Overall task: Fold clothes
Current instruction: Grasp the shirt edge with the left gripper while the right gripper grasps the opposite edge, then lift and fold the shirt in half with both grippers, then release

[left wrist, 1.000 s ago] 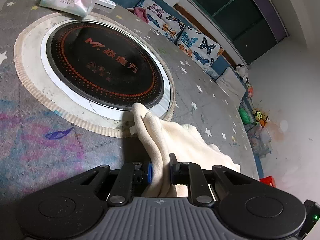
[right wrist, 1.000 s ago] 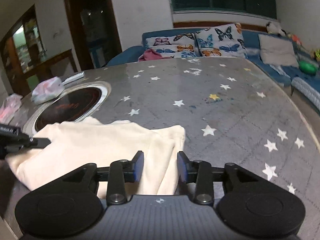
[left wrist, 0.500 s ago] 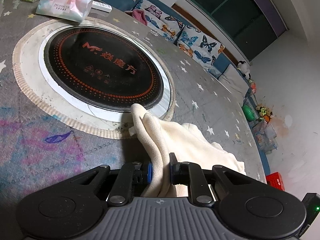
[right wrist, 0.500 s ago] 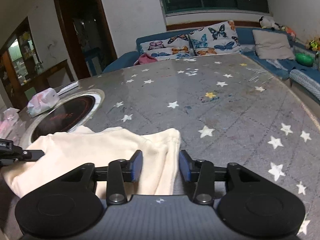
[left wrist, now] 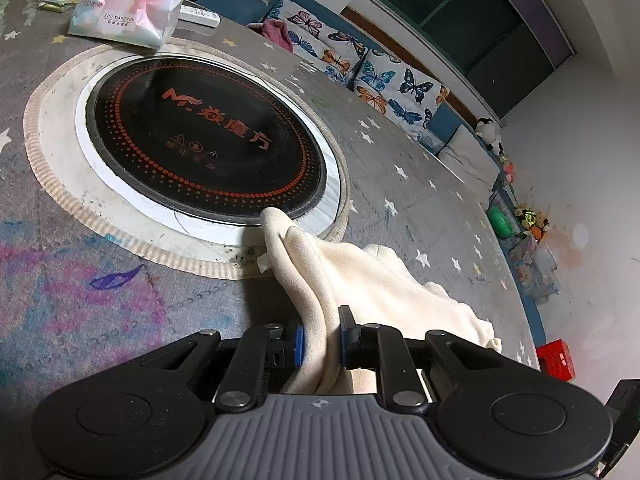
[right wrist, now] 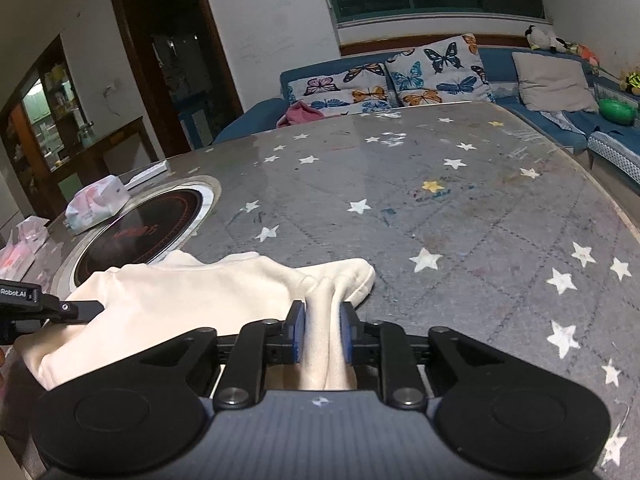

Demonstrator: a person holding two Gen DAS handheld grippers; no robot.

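While one cream cloth (left wrist: 372,280) is lying on the gray star table (right wrist: 460,200), two grippers are working on it. One left gripper (left wrist: 321,338) is pinching a bunched edge beside the round black cooker (left wrist: 200,136). One right gripper (right wrist: 322,334) is closing on a fold, pads touching it. Only the right view is showing two butterfly pillows (right wrist: 436,68) facing us.

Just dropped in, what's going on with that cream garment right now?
A person holds a gripper in each hand, working on a cream garment lying on the starry table beside the cooktop. The left gripper is clamped on one bunched edge. The right gripper has the opposite edge between its jaws, which are closing on it. No fold shows yet.
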